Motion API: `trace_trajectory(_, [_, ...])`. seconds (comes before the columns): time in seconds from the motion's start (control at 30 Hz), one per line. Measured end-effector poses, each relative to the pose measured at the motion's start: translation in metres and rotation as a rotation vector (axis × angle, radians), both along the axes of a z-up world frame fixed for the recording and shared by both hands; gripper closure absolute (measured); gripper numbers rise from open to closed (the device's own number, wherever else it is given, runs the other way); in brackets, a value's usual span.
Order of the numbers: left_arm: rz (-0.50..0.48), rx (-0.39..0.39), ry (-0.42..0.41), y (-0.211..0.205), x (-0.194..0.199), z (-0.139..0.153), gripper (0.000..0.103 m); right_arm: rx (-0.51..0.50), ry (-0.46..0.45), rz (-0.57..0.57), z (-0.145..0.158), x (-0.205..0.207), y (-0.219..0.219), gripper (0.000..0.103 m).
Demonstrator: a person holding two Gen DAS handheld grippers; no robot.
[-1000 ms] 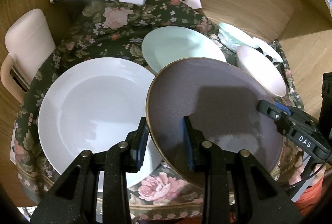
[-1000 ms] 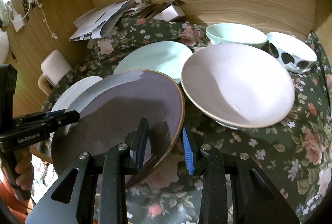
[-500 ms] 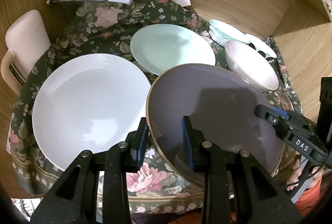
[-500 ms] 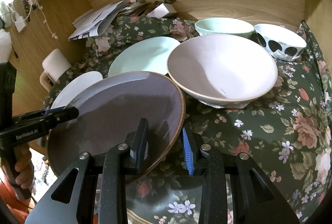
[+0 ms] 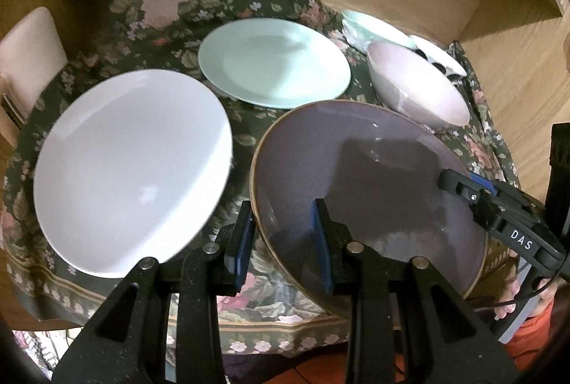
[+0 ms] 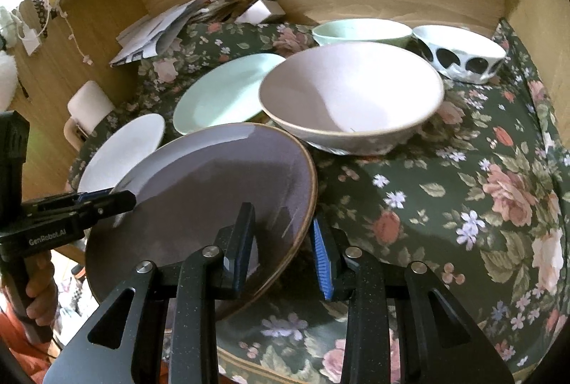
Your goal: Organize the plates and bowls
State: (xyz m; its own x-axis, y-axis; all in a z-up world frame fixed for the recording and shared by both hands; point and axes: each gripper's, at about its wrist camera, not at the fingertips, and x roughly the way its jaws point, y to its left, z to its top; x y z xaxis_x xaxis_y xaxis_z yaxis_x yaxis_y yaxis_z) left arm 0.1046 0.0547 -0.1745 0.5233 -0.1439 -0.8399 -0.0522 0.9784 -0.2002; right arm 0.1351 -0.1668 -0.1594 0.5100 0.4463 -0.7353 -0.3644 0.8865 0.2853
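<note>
- The white plate (image 5: 131,170) lies flat on the floral tablecloth (image 6: 463,206) at 9 o'clock in the left wrist view; the right wrist view shows only a part of it, behind the purple plate.
- The mint plate (image 5: 274,61) lies flat at 12 o'clock, near the white one but apart from it.
- The purple plate (image 5: 367,184) is held above the cloth at the near edge of the table, tilted, and its long axis runs from 10 to 4 o'clock in the left wrist view.
- The left gripper (image 5: 283,238) is clamped on its left rim, one finger inside the plate and one outside.
- The right gripper (image 6: 283,241) is clamped on the opposite rim in the same manner.
- The pink bowl (image 6: 351,95) stands upright at 12 o'clock in the right wrist view.
- The mint bowl (image 6: 361,31) and the black-spotted bowl (image 6: 459,54) stand behind it; only the right wrist view shows the black spots clearly.
- Only the right wrist view shows the hand (image 6: 39,284) holding the left gripper's handle.
</note>
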Motion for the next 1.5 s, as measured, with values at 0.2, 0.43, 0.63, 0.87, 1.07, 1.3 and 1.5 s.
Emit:
trace_trajectory(0.2, [-0.019,-0.002,0.024,-0.009,0.005,-0.01,0.072,-0.013,0.033,-0.023,-0.01,0.002,-0.007,0.075])
trace_trajectory(0.43, [-0.031,0.036,0.034,-0.014,0.008,-0.017,0.072,-0.031,0.037,-0.021,-0.015,0.0,-0.006,0.075])
trace_trajectory(0.63, [-0.035,0.053,0.032,-0.014,0.01,-0.017,0.072,-0.038,0.04,-0.02,-0.015,0.0,-0.007,0.074])
trace_trajectory(0.87, [-0.022,0.104,-0.028,-0.014,0.006,-0.008,0.072,-0.076,0.0,-0.049,-0.006,-0.002,-0.008,0.067])
trace_trajectory(1.07, [0.003,0.114,-0.071,-0.009,0.004,0.005,0.063,-0.063,-0.05,-0.068,0.01,-0.008,-0.012,0.056])
trace_trajectory(1.3, [0.038,0.126,-0.158,0.004,-0.004,0.029,0.041,-0.061,-0.132,-0.053,0.035,-0.016,-0.002,0.045])
trace_trajectory(1.5, [0.098,0.147,-0.209,0.026,-0.013,0.045,0.023,-0.055,-0.193,0.007,0.052,-0.019,0.025,0.035])
